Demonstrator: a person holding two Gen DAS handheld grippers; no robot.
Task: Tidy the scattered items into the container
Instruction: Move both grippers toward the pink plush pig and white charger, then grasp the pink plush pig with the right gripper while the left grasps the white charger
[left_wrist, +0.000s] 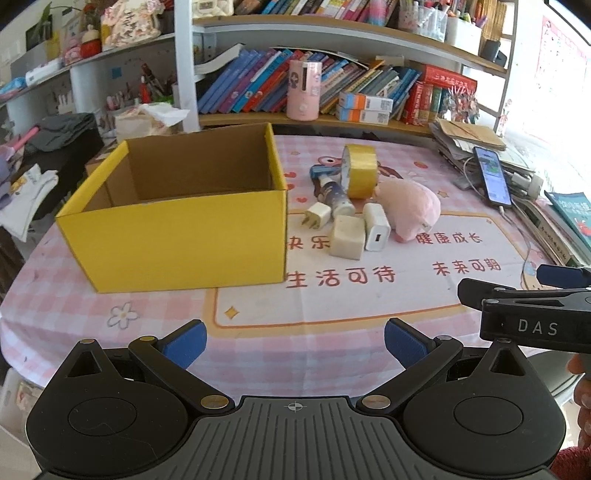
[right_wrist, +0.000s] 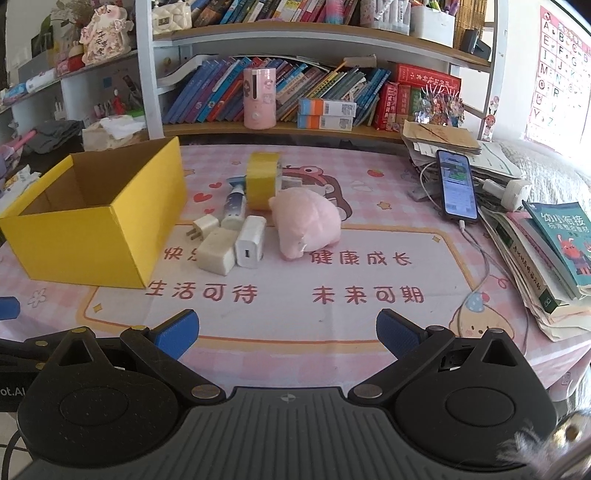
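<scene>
An open yellow cardboard box (left_wrist: 177, 236) (right_wrist: 92, 240) stands on the left of the table and looks empty. Right of it lie a yellow tape roll (left_wrist: 360, 175) (right_wrist: 262, 181), a small patterned bottle (left_wrist: 334, 195) (right_wrist: 233, 206), three white chargers (left_wrist: 347, 238) (right_wrist: 218, 251) and a pink plush toy (left_wrist: 410, 210) (right_wrist: 308, 221). My left gripper (left_wrist: 295, 341) is open and empty, low over the near table edge. My right gripper (right_wrist: 286, 332) is open and empty, near the front edge, facing the items.
A phone (right_wrist: 456, 186) on a cable leans against stacked papers and books (right_wrist: 554, 251) at the right. Bookshelves (right_wrist: 295, 125) run behind the table. The right gripper's body (left_wrist: 535, 314) shows at the left view's right edge.
</scene>
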